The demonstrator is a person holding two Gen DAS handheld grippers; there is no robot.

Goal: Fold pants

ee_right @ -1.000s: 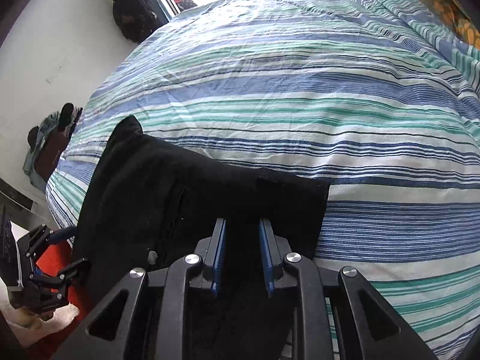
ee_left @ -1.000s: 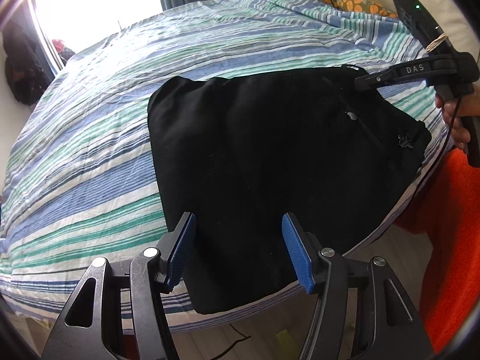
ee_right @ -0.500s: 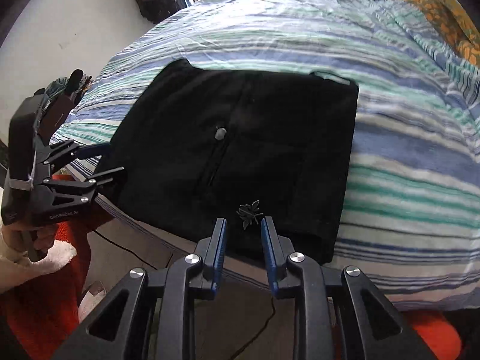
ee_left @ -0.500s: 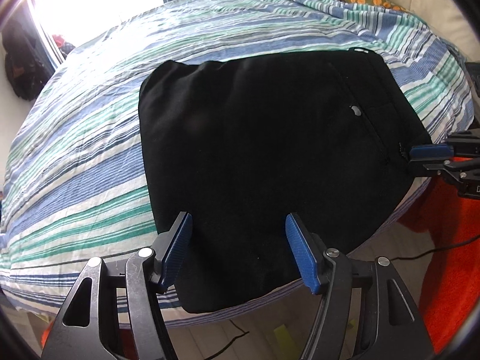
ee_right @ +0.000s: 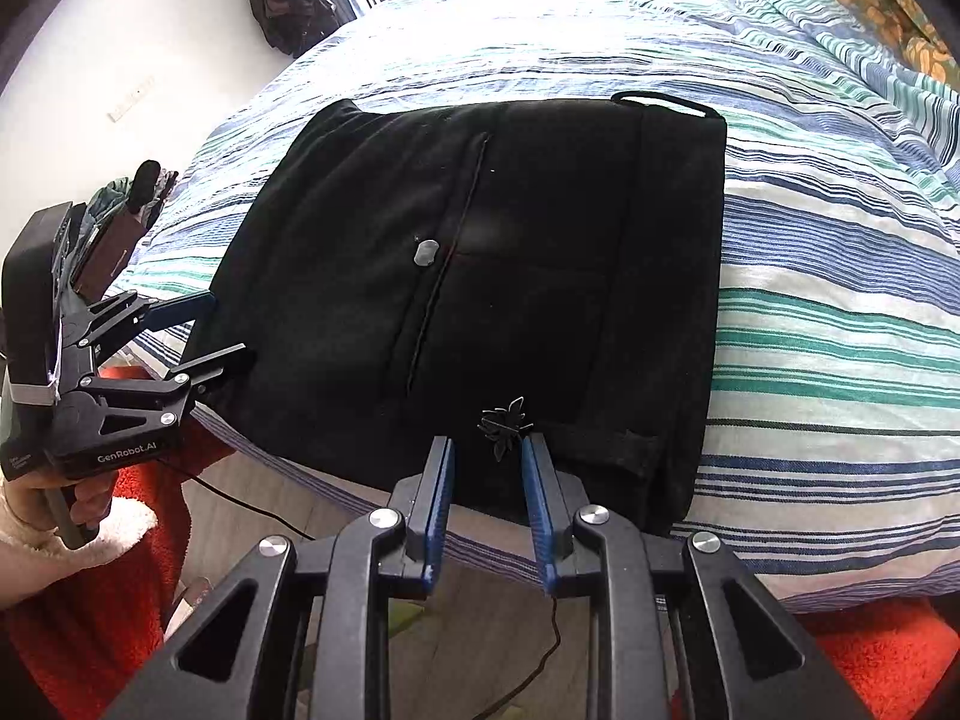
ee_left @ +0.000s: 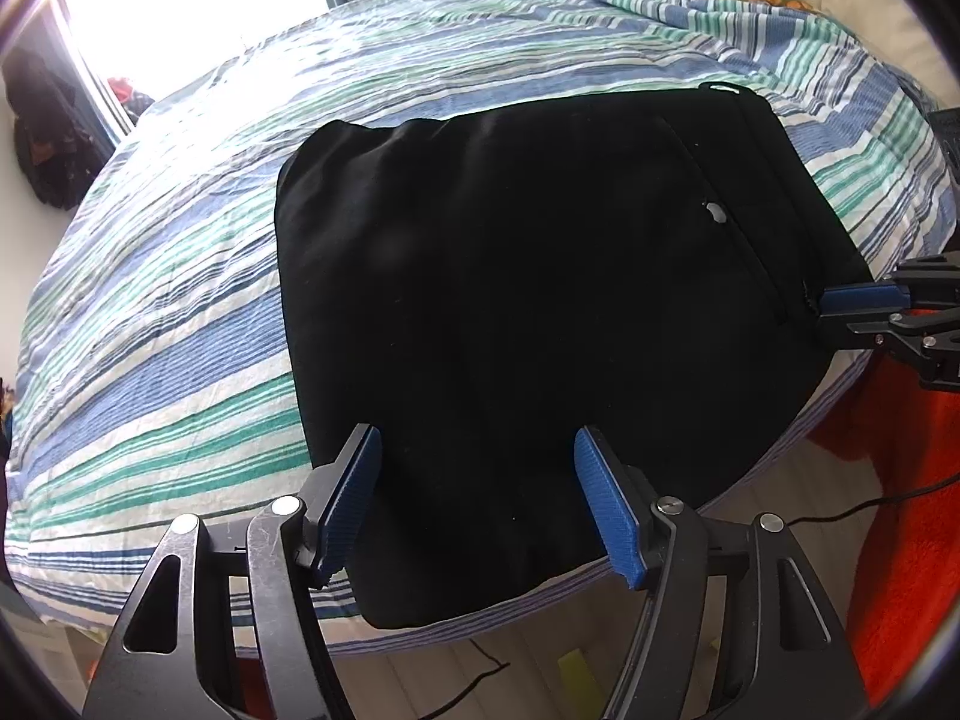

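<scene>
"GenRobot.AI" in white on the black body of the left gripper (ee_right: 222, 327), smaller print beside it unreadable

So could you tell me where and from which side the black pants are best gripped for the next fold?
Probably the near edge of the black pants, which overhangs the side of the striped bed. Both the left gripper and the right gripper sit open there; coming from the floor side lets each pinch a near corner.
</scene>
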